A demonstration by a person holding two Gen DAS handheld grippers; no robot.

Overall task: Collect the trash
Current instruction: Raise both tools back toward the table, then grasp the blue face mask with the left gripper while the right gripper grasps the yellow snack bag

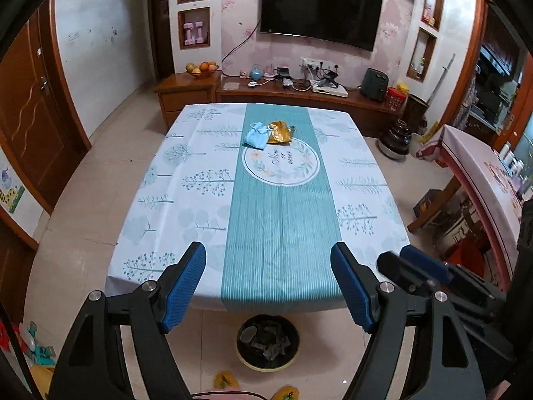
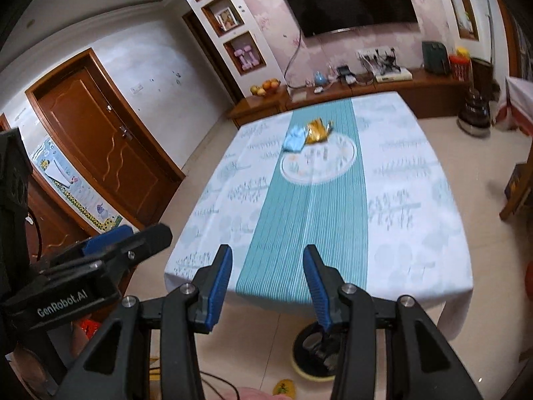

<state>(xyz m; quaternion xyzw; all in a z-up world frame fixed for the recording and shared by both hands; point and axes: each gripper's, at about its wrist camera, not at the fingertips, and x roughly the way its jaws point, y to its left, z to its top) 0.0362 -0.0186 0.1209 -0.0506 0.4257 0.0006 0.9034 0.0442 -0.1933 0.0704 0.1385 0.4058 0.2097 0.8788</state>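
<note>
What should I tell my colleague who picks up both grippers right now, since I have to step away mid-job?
Left gripper: open, empty, over the table's near edge.
Right gripper: open, narrower gap, empty, beside the left one.
Trash: crumpled blue mask and gold wrapper, touching, on the teal strip at the far end of the table.
Bin: on the floor just below the near table edge, already holding some scraps.
Done: neither table piece picked up.
Left: grab the mask and the wrapper, drop both in the bin.

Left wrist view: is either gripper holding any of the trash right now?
No. The left gripper and right gripper both stand open with nothing between their fingers, while the blue mask and gold wrapper lie on the table.
</note>
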